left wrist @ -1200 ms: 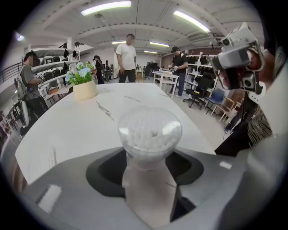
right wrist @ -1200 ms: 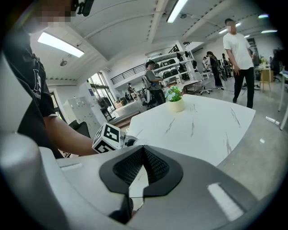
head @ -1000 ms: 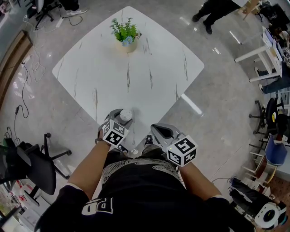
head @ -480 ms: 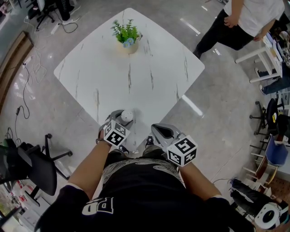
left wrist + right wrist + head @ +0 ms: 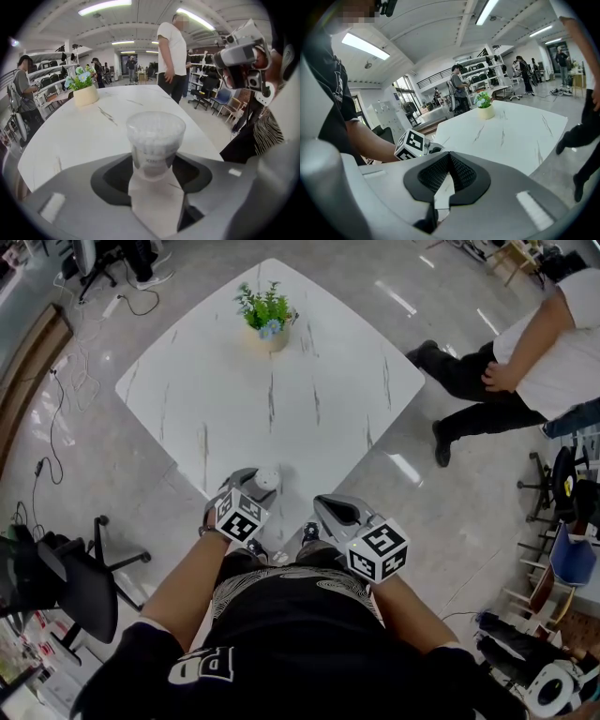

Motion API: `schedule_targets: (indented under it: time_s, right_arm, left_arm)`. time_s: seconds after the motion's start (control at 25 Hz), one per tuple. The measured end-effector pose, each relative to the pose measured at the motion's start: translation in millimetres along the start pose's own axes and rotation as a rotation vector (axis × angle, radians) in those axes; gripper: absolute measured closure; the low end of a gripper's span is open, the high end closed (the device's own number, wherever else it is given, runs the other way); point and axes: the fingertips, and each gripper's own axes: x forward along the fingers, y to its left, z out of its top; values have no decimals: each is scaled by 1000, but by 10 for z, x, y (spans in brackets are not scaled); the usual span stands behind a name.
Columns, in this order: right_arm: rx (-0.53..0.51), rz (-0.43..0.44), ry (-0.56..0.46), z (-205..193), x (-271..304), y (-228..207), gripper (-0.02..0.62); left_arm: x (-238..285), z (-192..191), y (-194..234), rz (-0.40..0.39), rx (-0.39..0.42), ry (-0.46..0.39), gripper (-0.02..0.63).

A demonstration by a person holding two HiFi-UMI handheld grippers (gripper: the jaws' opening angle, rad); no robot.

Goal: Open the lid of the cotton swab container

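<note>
Clear swab container (image 5: 154, 143) — one — lidded

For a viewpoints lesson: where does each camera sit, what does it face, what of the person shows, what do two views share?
Head view: on the head, looks down at table; forearms, left gripper, right gripper show.
Left gripper view: on it, faces cotton swab container between its jaws; torso at right.
Right gripper view: on it, faces across table; left forearm shows.
Shared: potted plant.

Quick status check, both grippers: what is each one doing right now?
Left gripper: closed on the cotton swab container.
Right gripper: closed, nothing between its fingers.
</note>
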Motion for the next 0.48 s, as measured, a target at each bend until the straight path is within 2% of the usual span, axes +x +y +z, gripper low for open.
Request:
schedule_targets:
  time_s: [0.48]
  right_arm:
    - [-10,-5,-7,10,-41,23,601]
  left_arm:
    - [-53,-9,-27,9,11,-6,301]
